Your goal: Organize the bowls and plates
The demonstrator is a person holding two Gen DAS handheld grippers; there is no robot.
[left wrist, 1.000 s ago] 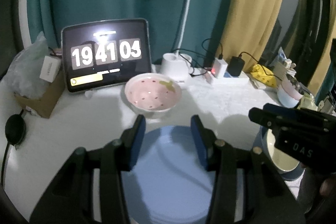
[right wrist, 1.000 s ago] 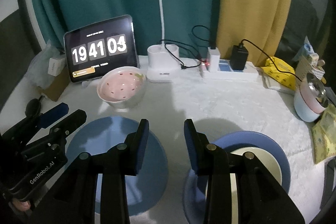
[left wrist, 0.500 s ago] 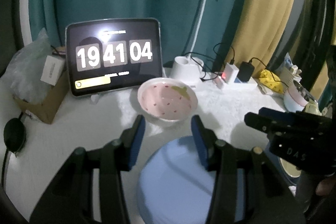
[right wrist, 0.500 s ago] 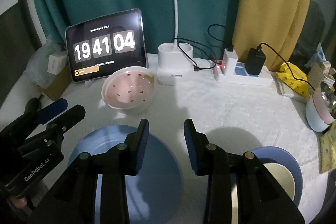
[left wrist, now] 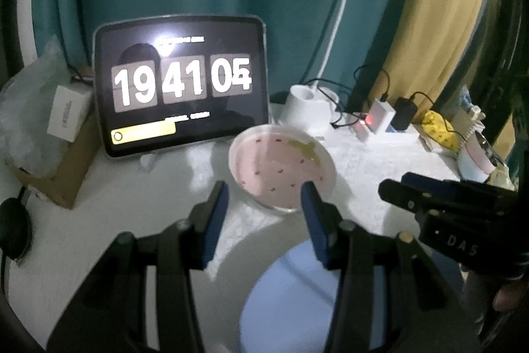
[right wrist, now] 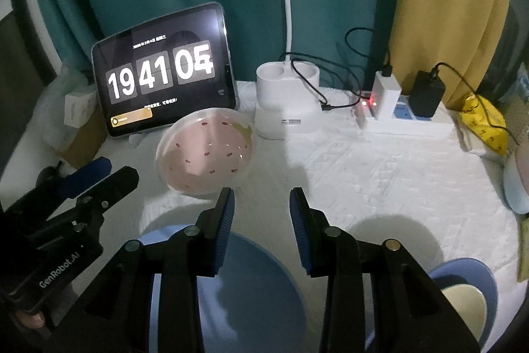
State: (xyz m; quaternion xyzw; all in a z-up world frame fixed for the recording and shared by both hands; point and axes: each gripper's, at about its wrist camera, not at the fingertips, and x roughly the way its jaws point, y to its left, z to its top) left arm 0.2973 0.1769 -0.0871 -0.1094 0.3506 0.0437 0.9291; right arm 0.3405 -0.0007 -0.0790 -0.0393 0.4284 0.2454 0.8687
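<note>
Through the left wrist view we tilt our left gripper point(left wrist: 264, 197) downward, jaws apart and grasping nothing, the pink speckled bowl point(left wrist: 281, 166) just beyond its tips and the blue plate point(left wrist: 291, 296) below. Through the right wrist view our right gripper point(right wrist: 261, 200) angles down, also released and empty, above that plate, the bowl ahead-left on the white table point(right wrist: 380, 174).

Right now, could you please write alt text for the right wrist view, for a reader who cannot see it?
The right gripper, jaws apart and empty, points at a pink bowl on a white table. A blue plate lies under the jaws, and the left gripper shows at the left edge. Behind stand a tablet clock and a lamp base.
</note>
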